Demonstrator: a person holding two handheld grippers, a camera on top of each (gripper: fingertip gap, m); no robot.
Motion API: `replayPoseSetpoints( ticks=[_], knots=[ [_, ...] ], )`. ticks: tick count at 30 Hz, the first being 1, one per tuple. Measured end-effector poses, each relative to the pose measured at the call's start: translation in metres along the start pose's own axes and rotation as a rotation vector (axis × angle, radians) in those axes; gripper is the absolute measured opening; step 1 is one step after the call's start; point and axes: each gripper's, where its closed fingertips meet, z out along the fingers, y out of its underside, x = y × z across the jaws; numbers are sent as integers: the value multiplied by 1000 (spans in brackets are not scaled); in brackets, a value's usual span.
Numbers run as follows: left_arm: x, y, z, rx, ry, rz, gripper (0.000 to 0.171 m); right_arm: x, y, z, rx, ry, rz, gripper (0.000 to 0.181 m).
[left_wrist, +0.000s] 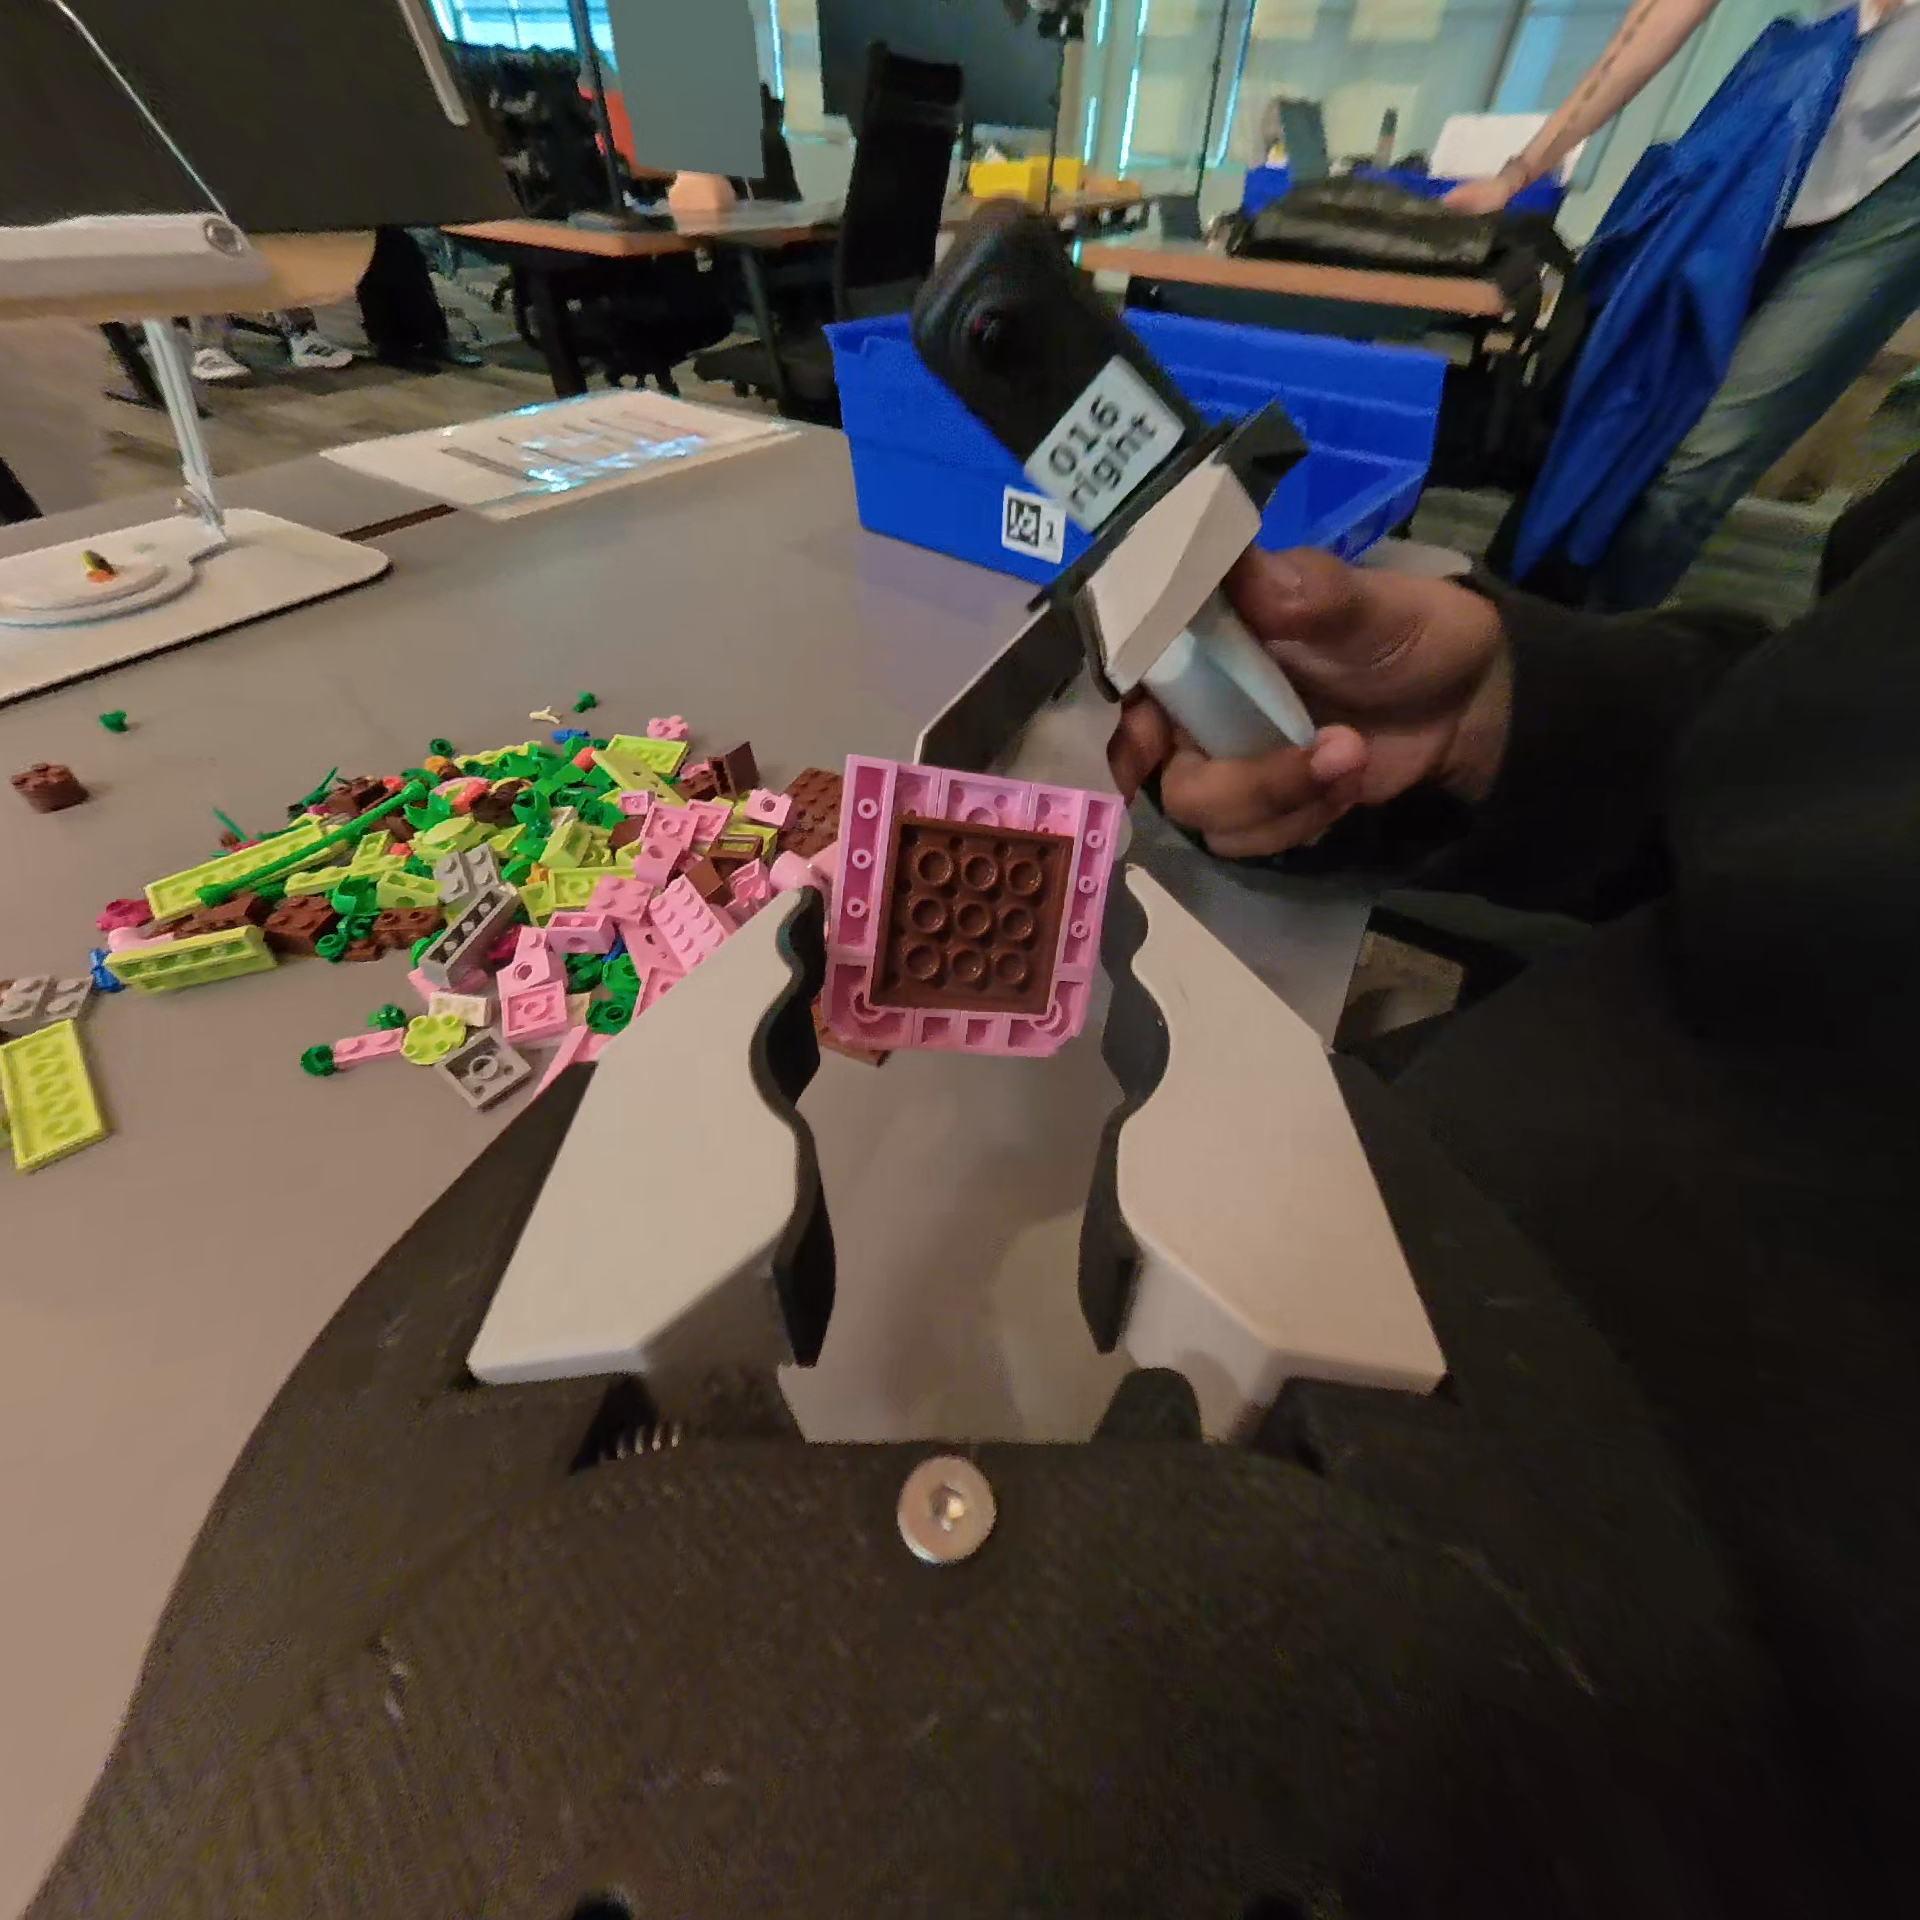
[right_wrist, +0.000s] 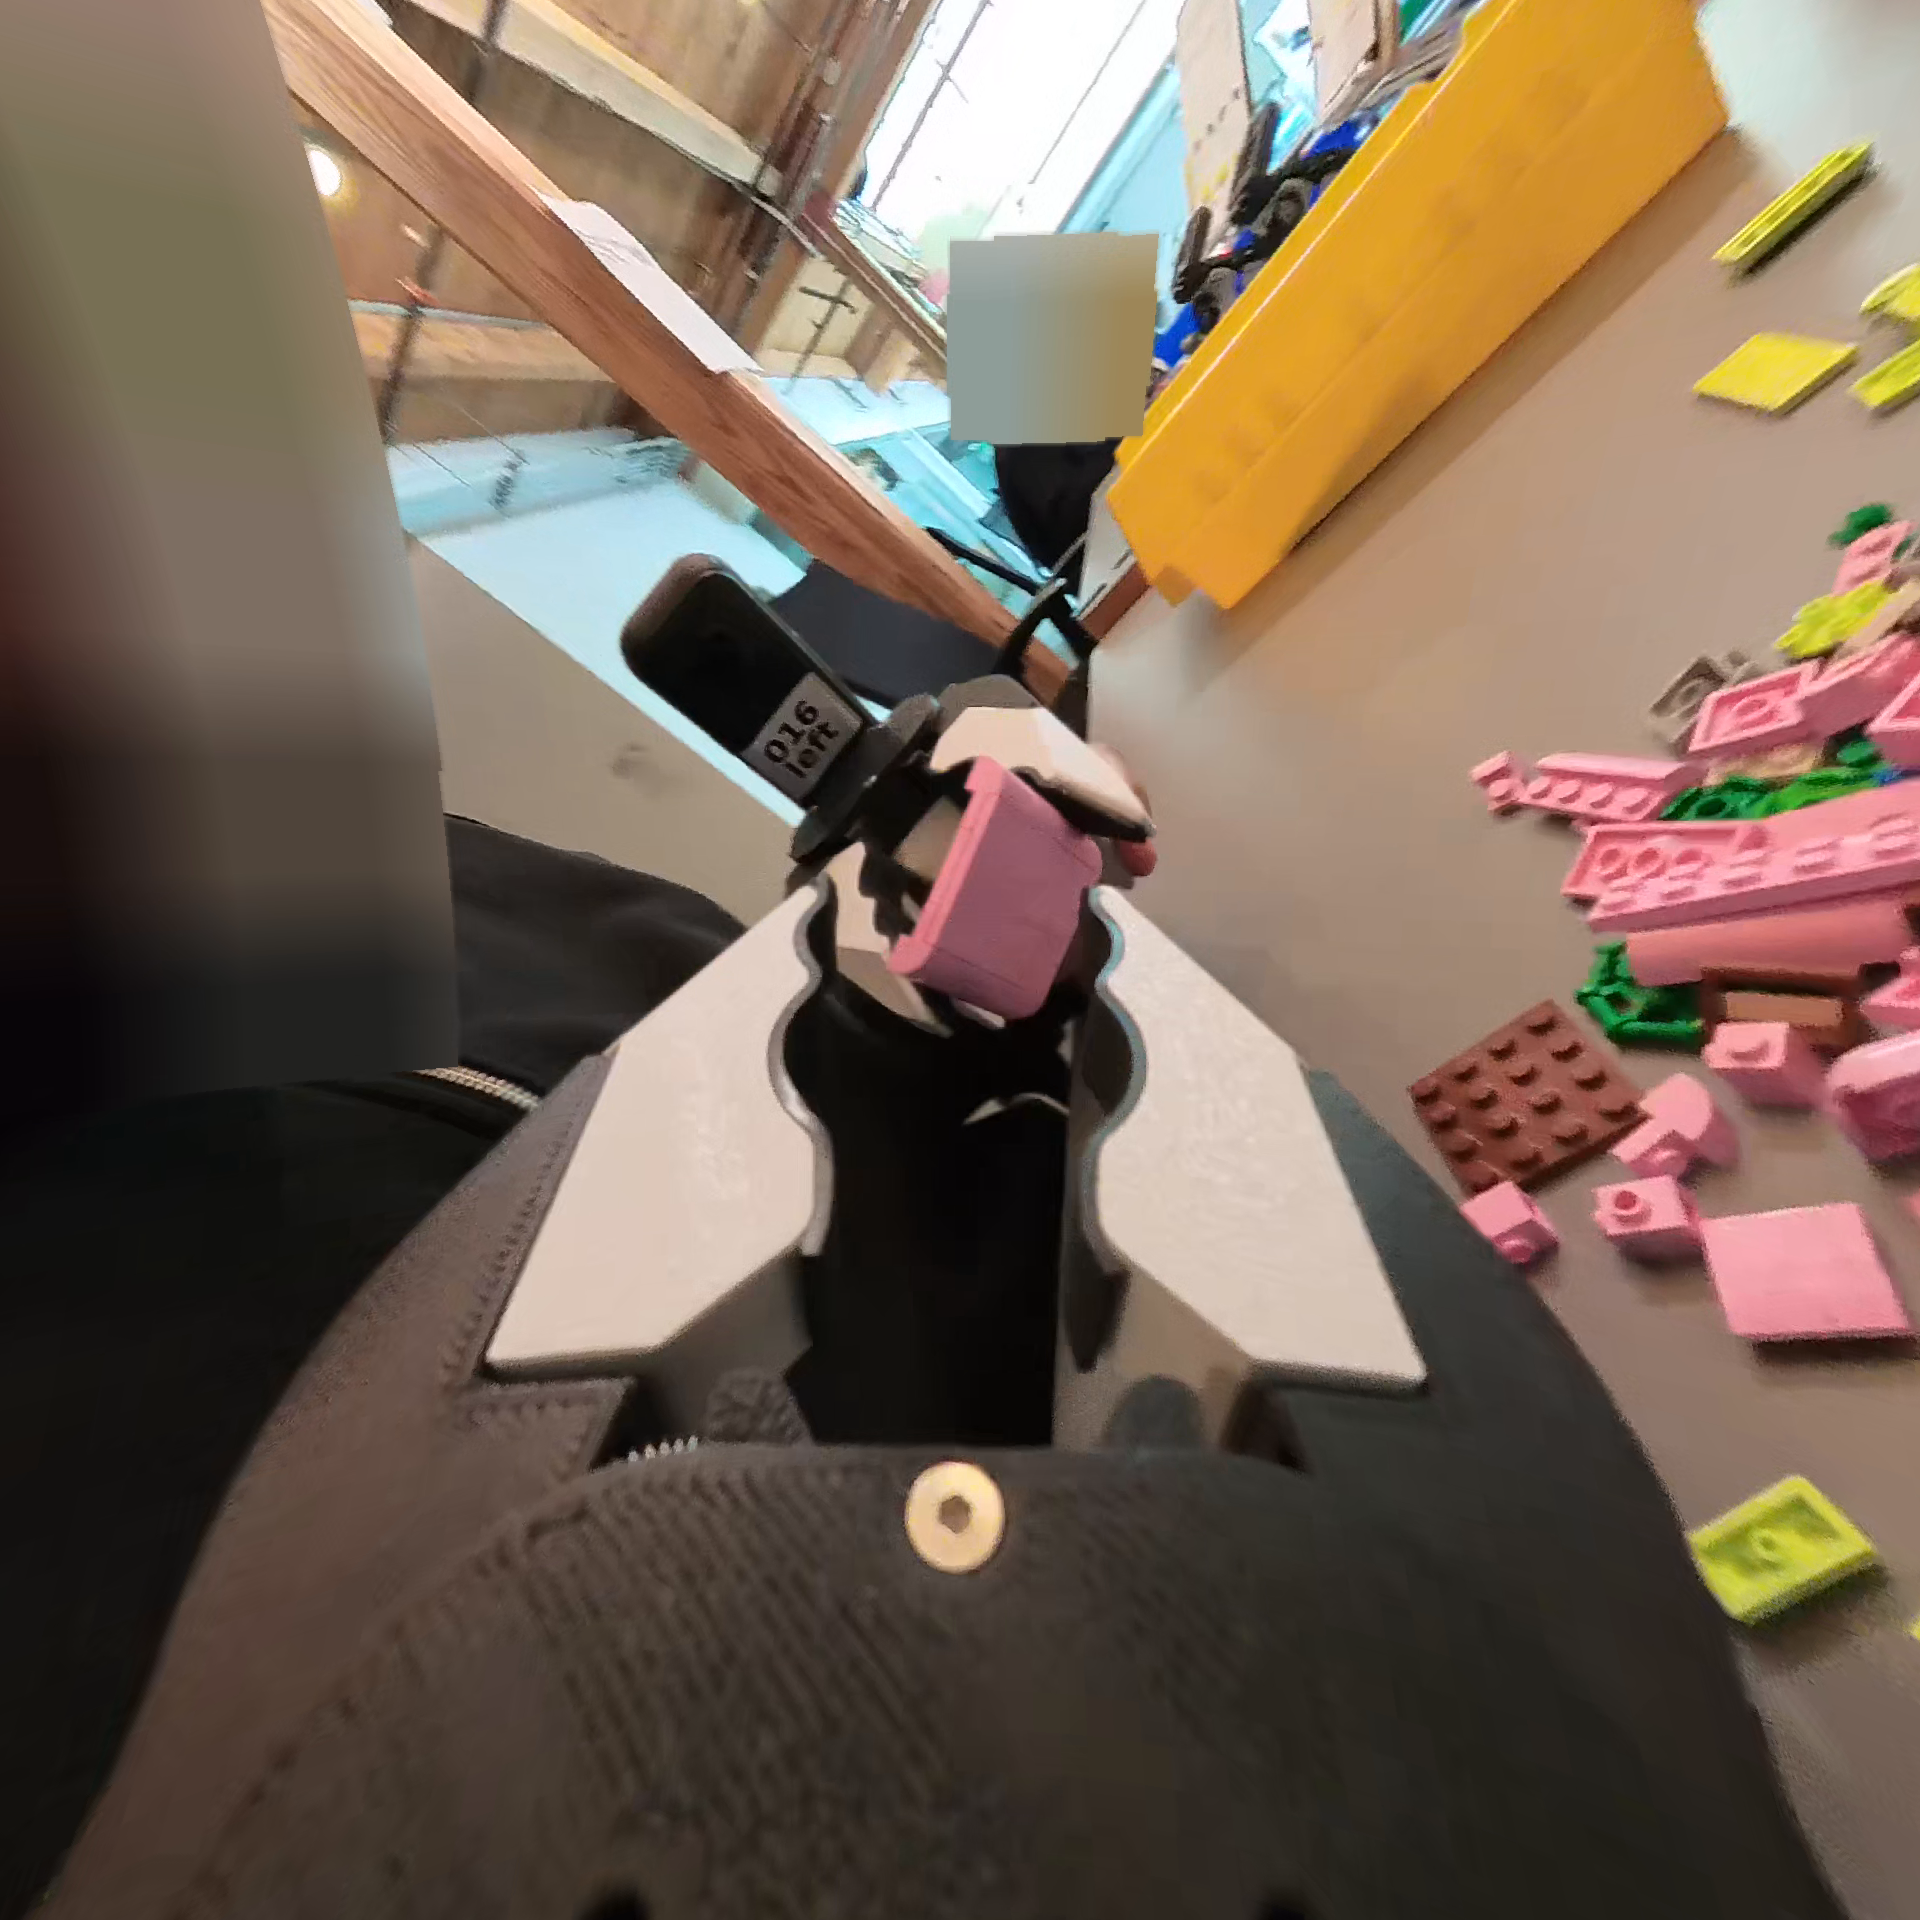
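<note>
Pink box (left_wrist: 971, 914), brown-plated underside

An open office: a grey surface (left_wrist: 665, 623) runs through the lower left of the left wrist view, with wood-topped desks (left_wrist: 644, 241), a black chair (left_wrist: 894, 197) and tall windows (left_wrist: 1174, 83) across the top. A blue bin (left_wrist: 935, 447) sits mid-frame; a yellow bin (right_wrist: 1403, 312) fills the right wrist view's upper right.
</note>
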Motion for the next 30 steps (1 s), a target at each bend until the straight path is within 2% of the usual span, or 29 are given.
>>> replayPoseSetpoints(
  ticks=[5, 6, 9, 12, 16, 18, 19, 21, 23, 26, 30],
  knots=[
    [0, 3, 4, -29, -30, 52, 51, 7, 10, 10, -85, 154, -213, 31],
    [-1, 3, 4, -31, -39, 47, 50, 9, 13, 12, -109, 188, -263, 21],
    [-4, 3, 3, -25, -47, 14, 46, 17, 11, 10, -141, 309, -427, 6],
    [-7, -2, 1, 34, -2, -198, 74, 31, 3, 0, -175, 509, -673, 6],
    [-8, -3, 1, 127, 160, -652, 85, 29, -8, -6, -227, 746, -1160, 6],
    [-6, -5, 1, 181, 220, -756, 83, 26, -3, -1, -312, 802, -1400, 6],
    [-7, -7, 0, 197, 220, -758, 79, 27, 2, 2, -357, 814, -1495, 6],
    [-11, -5, -1, 173, 158, -669, 61, 29, 7, 6, -404, 844, -1614, 6],
    [-9, 2, -1, 96, 114, -557, 54, 30, 9, 7, -411, 841, -1641, 6],
    [-7, 8, -5, 28, 86, -442, 44, 24, 12, 7, -385, 752, -1600, 6],
    [-8, 17, -6, -40, 65, -400, 52, 25, 23, 8, -425, 671, -1615, 6]
  ],
)
